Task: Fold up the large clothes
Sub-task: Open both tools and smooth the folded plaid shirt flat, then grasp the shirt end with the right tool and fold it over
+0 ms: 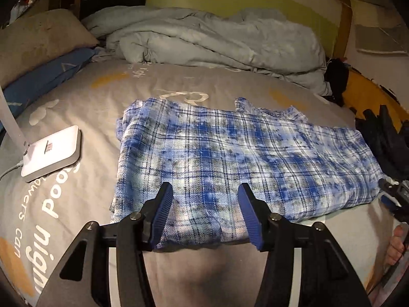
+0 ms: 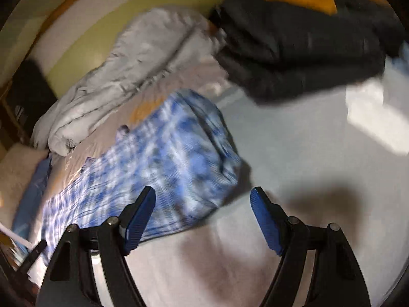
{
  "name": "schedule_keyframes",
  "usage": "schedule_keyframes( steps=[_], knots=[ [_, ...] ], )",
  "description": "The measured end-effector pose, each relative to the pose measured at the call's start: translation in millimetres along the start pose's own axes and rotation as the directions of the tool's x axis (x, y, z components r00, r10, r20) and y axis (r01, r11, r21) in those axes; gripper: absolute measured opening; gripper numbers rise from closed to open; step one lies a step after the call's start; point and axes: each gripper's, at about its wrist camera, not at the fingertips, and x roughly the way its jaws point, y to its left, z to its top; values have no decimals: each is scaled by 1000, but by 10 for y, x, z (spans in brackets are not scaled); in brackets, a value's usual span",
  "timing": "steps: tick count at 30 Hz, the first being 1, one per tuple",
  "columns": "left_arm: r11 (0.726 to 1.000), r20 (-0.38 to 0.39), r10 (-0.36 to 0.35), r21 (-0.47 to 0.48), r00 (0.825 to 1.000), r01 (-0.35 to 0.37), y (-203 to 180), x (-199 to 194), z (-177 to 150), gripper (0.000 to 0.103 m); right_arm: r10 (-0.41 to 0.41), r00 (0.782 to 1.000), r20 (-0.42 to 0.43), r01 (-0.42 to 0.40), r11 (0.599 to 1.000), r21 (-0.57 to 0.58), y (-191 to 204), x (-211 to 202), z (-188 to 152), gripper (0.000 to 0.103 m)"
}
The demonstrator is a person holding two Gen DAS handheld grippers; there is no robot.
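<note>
Plaid flannel garment lies folded flat on the bed sheet, mid-bed, long axis running 9 to 3 o'clock in the left wrist view. Grey duvet bunched at 12 o'clock; white charger box at 9 o'clock; dark clothes pile toward 1 o'clock in the right wrist view.

Left tongs: spread, straddling the garment's near hem at 6 o'clock; cloth sits between the pads, but they do not press it. Right tongs: spread wide, empty, over the garment's near corner; this view is motion-blurred.

Handling, as judged: soft, light, limp flannel; several layers, likely to slide apart. Best hold looks like the near hem, pinching all layers at two well-separated points near the corners.
</note>
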Motion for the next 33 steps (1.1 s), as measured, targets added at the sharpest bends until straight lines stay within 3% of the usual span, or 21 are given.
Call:
schedule_keyframes(
  steps=[2, 5, 11, 13, 16, 18, 20, 24, 27, 33],
  knots=[
    [999, 4, 27, 21, 1000, -27, -6, 9, -4, 63, 16, 999, -37, -15, 999, 29, -87, 112, 11, 74],
    [995, 15, 83, 62, 996, -84, -46, 49, -29, 70, -10, 999, -41, 6, 996, -88, 39, 149, 0, 68],
    [995, 9, 87, 49, 996, -87, -23, 95, -33, 70, 31, 999, 12, -31, 999, -27, 8, 199, 101, 38],
    [995, 18, 90, 45, 996, -91, -8, 72, -24, 70, 24, 999, 35, -24, 1000, -10, 12, 218, 153, 23],
    [997, 19, 80, 8, 997, -80, 45, 34, 4, 70, -34, 995, 93, 43, 994, -96, 242, 158, 157, 14],
    [998, 23, 65, -29, 998, -64, 102, -21, 42, 70, -83, 979, 186, 125, 965, -229, 507, 12, 101, 13],
    [997, 33, 24, -70, 999, -22, 155, -86, 106, 70, -114, 953, 282, 216, 906, -365, 814, -149, 1, 12],
    [995, 74, -6, -100, 997, 13, 242, -151, 197, 71, -63, 922, 382, 277, 797, -537, 1344, -346, -240, 12],
    [993, 73, 46, -115, 996, -38, 350, -155, 188, 71, 24, 948, 316, 186, 765, -616, 1723, -342, -410, 13],
    [991, 111, 31, -133, 993, -16, 497, -329, 225, 71, 51, 992, 114, 35, 757, -652, 2038, 91, -795, 13]
  ],
)
